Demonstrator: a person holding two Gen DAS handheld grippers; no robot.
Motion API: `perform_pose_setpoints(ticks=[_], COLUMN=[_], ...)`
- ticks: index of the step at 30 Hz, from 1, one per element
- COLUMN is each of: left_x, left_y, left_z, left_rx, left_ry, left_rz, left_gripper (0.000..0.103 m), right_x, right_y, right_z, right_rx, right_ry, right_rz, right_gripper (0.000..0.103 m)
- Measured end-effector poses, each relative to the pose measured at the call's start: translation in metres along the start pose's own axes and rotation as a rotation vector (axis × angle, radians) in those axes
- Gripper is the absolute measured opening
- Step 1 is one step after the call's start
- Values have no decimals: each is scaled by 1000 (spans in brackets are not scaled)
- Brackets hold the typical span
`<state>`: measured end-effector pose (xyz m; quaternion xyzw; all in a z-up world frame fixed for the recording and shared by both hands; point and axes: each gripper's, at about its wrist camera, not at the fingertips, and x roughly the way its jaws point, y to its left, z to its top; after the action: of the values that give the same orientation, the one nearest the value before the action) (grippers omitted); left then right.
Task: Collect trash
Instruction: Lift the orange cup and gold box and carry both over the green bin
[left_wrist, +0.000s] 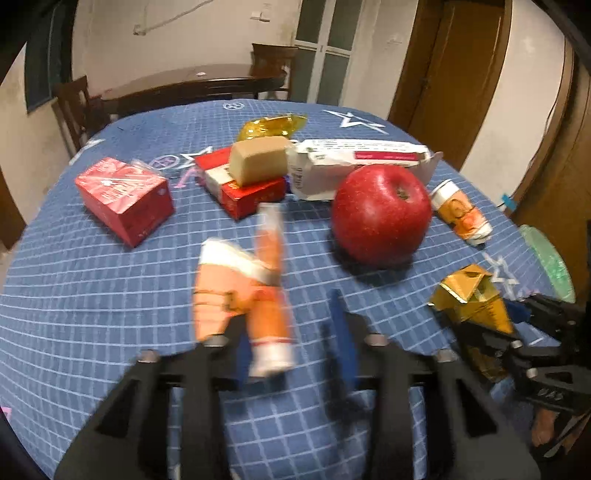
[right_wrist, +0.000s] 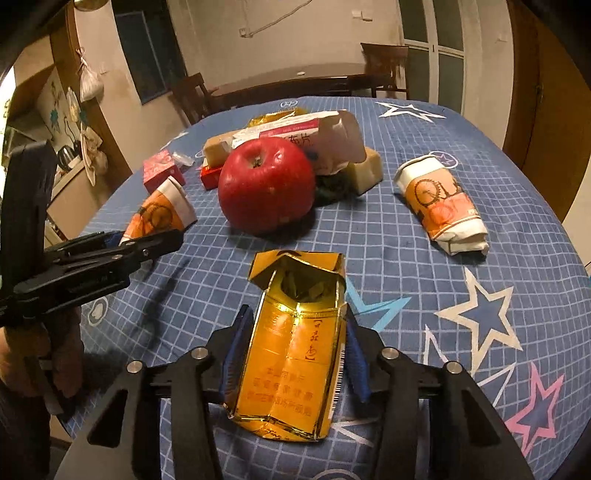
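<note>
Blue tablecloth (right_wrist: 406, 221): left claw (right_wrist: 179, 236) pinches crushed cup (right_wrist: 159, 214), right claw (right_wrist: 295, 332) clamps opened gold pack (right_wrist: 291, 369).

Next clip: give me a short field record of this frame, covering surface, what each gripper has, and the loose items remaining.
surface: blue checked tablecloth with star prints
left gripper: shut on a crushed orange paper cup, blurred
right gripper: jaws either side of a flattened gold carton; grip cannot be told
loose trash: second crushed paper cup, red box, white carton, gold wrapper
not trash: red apple
</note>
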<state>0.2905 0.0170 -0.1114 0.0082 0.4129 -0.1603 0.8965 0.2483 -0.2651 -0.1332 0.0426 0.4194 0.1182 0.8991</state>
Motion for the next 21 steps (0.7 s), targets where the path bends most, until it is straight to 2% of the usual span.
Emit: perform_pose_setpoints(ticks=[2,6,9,15,21], left_x=[-2,-11,-27,-81,-120], left_y=[5,7,0,-30,-56], left_z=[0,-4,-8,-16,-17], left_rx=[-22,-19,1,27,25], left_ry=[-6,-33,-89,-278,-429], left_rz=[-4,7,5,8,28], left_gripper=[12,12,12,12,12], right_x=[-3,-22,-39,-84,-127], right_y=[1,6,12,20,34], right_z=[-3,-5,-5,-1,4], right_rx=[-2,-9,-22,-42,-74], right_ry=[-26,-126,-208,-378,-490], right_rz=[0,-16,-45,-89,-117], right_gripper=[43,42,42,42,42])
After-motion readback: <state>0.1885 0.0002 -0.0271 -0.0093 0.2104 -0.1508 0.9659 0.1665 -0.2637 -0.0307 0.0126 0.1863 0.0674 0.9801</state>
